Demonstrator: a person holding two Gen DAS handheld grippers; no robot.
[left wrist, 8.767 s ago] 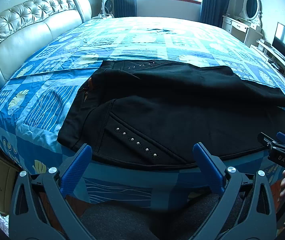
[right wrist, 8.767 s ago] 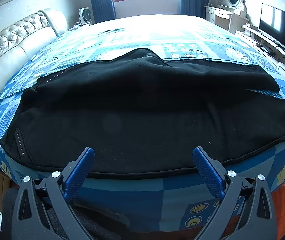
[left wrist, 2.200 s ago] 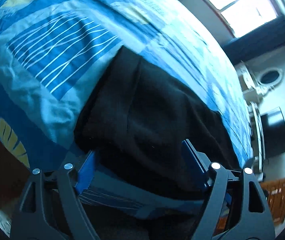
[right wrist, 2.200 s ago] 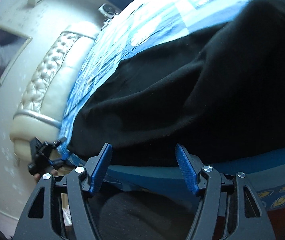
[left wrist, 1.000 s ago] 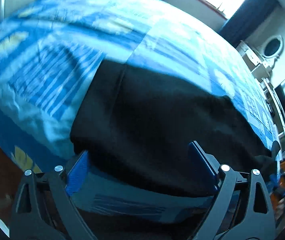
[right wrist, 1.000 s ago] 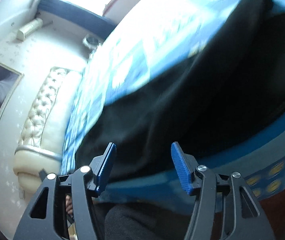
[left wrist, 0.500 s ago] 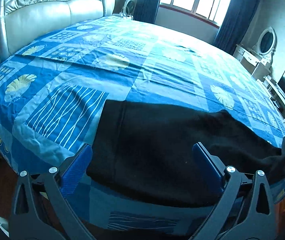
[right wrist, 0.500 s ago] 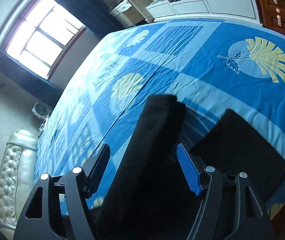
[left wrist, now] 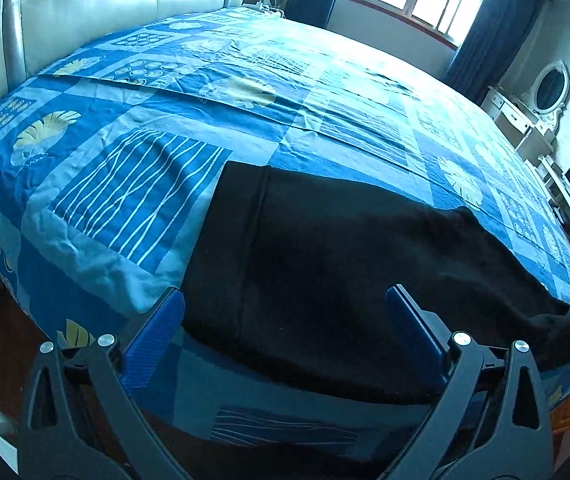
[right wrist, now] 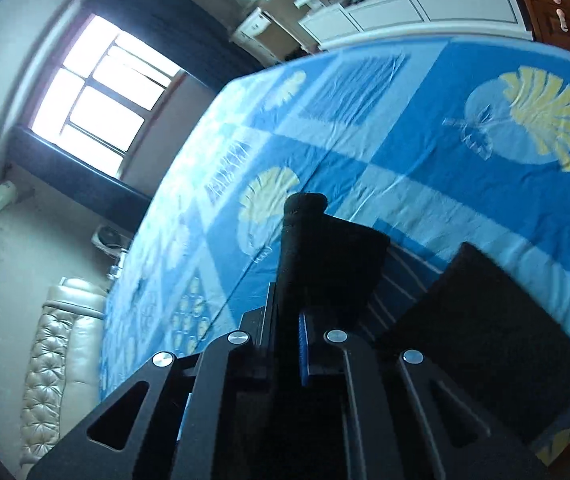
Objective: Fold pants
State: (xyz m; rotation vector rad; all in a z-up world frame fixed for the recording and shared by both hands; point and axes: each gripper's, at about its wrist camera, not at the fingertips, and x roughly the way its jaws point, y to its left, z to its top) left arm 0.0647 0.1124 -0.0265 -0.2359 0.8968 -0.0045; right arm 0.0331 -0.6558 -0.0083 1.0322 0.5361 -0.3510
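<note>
Your black pants [left wrist: 345, 280] lie folded lengthwise along the near edge of the bed [left wrist: 285, 128], waistband to the left. Your left gripper [left wrist: 285, 328] hovers over the waist end, its fingers spread wide with nothing gripped. Your right gripper [right wrist: 287, 320] has just snapped closed, its fingers pinching a leg cuff at the right end.

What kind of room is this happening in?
A bedroom, most likely: a wide bed with a blue patchwork-print bedspread and cream tufted leather headboard, plus a white dressing table with an oval mirror. Black pants lie on the bed.
</note>
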